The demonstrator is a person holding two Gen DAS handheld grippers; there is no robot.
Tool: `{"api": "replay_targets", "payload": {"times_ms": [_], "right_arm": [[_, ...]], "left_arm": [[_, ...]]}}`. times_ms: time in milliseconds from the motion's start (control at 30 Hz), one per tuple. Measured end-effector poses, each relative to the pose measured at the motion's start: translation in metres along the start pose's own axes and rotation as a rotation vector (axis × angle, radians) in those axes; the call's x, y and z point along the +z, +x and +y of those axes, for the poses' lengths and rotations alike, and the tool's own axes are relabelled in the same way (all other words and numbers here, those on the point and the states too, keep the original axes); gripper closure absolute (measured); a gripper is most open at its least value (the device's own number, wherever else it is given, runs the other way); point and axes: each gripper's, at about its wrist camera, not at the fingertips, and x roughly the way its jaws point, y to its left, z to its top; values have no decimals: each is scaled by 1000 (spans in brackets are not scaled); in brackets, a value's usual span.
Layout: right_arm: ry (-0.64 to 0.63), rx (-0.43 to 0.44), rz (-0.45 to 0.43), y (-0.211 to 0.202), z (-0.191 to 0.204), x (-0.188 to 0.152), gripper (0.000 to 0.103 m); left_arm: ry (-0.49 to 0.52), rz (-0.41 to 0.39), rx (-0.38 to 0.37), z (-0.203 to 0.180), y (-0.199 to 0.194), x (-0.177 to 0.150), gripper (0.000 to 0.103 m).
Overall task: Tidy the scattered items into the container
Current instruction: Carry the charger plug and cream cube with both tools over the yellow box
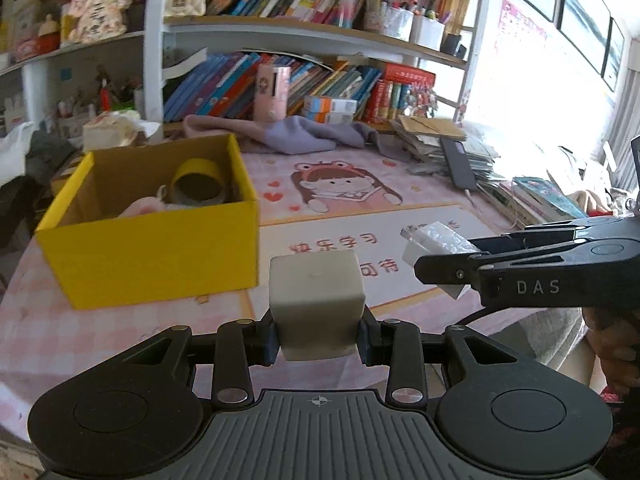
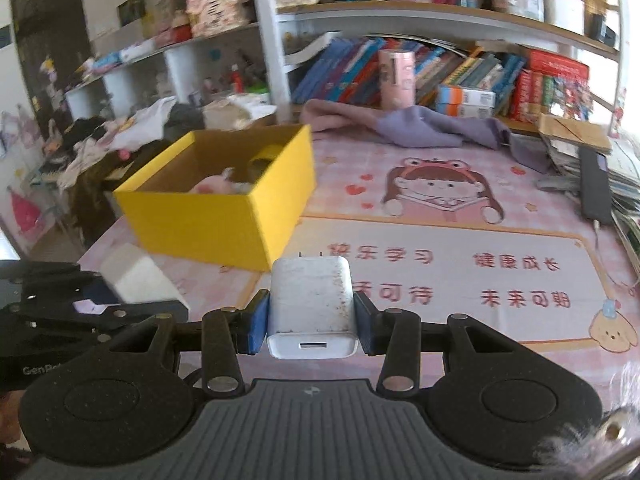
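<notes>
Your left gripper clamps the cube, your right gripper the charger; both look light, rigid, smooth-sided—keep flat-side holds to the box.

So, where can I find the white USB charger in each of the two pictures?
Left wrist view: the white USB charger is at right of centre, held sideways in the right gripper that reaches in from the right edge.
Right wrist view: the charger is at lower centre, clamped between the blue pads, USB port toward the camera.
Shared landmark: the yellow box, up and left of the charger in both.
</notes>
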Motion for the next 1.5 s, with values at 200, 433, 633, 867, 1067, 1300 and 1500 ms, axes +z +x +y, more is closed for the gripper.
{"api": "replay_targets", "payload": {"times_ms": [200,433,633,867,1067,1300,1500], "right_arm": [[-60,40,34,4,31,0,62],[-150,94,80,12,61,3,62],[-195,136,93,22,78,8,62],[-228,185,95,38,90,16,62],[-251,214,46,54,97,30,62],[-288,213,-100,77,103,69,62],[-327,186,-119,125,101,115,62]], "left_arm": [[-44,8,40,17,-13,-8,68],[-75,15,61,30,-22,-15,68],[-130,21,93,45,-25,-20,68],[-164,25,136,61,-23,-20,68],[-180,-20,190,79,-23,-9,69],[-150,-91,223,108,-12,33,69],[-93,-126,230,139,25,85,68]]}}
